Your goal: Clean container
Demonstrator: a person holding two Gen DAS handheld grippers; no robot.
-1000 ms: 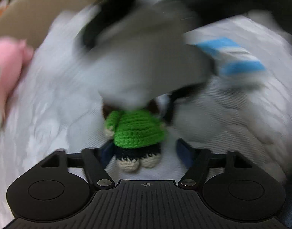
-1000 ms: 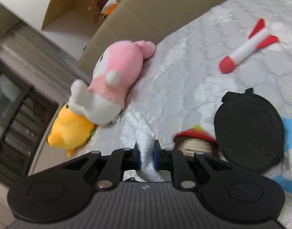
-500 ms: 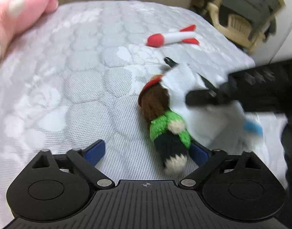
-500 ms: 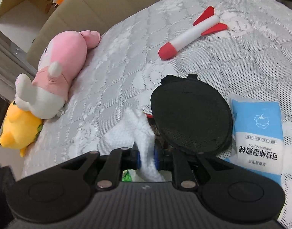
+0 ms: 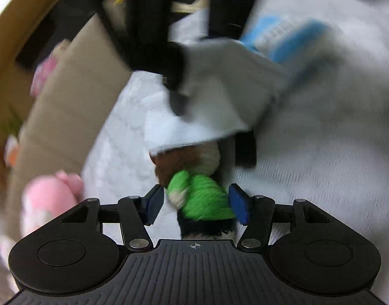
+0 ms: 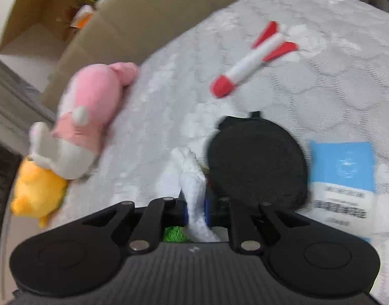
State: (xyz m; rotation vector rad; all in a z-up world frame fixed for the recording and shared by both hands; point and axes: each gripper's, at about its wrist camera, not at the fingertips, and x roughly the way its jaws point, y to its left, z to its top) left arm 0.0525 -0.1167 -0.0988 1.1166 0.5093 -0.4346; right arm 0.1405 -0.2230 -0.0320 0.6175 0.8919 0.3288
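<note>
Left claw (image 5: 197,204) had been wide open half a second earlier beside the crocheted doll with green yarn top and brown head (image 5: 194,185); at this moment its jaws were closing, doll between the blue pads (image 5: 239,207). Right pad looked touching the green yarn, left pad showed a thin gap, so no firm grip yet. Right claw (image 6: 195,209) stayed clamped on the crumpled white wipe (image 6: 192,178), same as a second ago, and in the left view the wipe hung over the doll's head. Round black mesh pouch (image 6: 255,160), probably the container, lay flat on the quilted white mattress (image 6: 334,89) just right of the wipe, next to the blue wipe packet (image 6: 343,162). Red-and-white toy rocket (image 6: 253,63) and pink plush (image 6: 87,111) lay well apart. Likely meaning: doll being secured for wiping; cleaning barely started. Heavy blur throughout.
</note>
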